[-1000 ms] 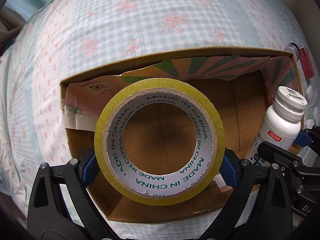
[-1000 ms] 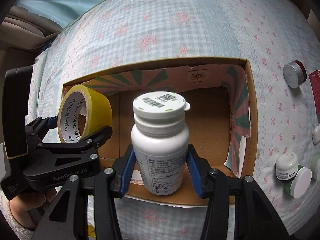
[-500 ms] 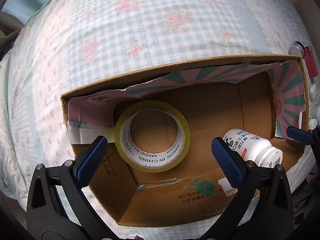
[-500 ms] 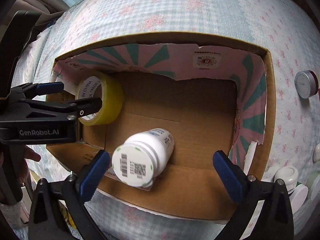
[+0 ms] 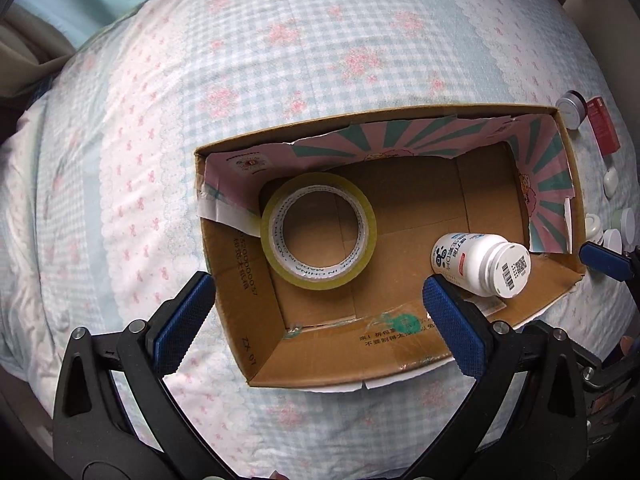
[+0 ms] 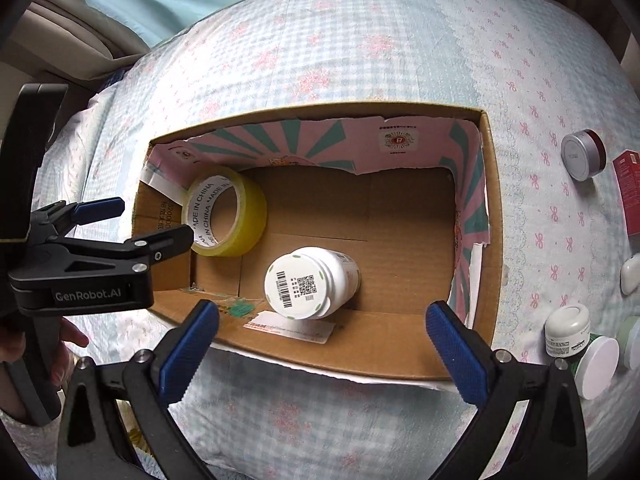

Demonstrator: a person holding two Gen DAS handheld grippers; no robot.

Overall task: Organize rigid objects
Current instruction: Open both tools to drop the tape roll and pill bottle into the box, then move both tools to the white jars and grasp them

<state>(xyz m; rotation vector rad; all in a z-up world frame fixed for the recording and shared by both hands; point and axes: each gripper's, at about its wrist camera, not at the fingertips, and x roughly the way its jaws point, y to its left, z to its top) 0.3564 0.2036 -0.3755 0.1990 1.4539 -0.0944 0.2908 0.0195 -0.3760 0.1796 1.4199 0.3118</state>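
An open cardboard box (image 5: pixel 400 364) (image 6: pixel 494 184) lies on the bed. Inside it, a yellow tape roll (image 5: pixel 318 232) (image 6: pixel 224 212) leans against the left wall, and a white pill bottle (image 5: pixel 482 264) (image 6: pixel 310 282) lies on its side on the floor. My left gripper (image 5: pixel 316 316) is open and empty above the box's near left corner. It also shows in the right wrist view (image 6: pixel 132 224). My right gripper (image 6: pixel 320 344) is open and empty above the box's near edge.
On the checked bedspread (image 6: pixel 320 40) right of the box lie a silver round tin (image 6: pixel 582 154), a red box (image 6: pixel 630 196), a white jar (image 6: pixel 566 330), a white lid (image 6: pixel 598 364) and a small white object (image 6: pixel 632 276). A hand (image 6: pixel 68 336) holds the left gripper.
Both grippers have opened and let go: the tape roll and the bottle dropped into the box. Both grippers have since pulled back and up from the box.
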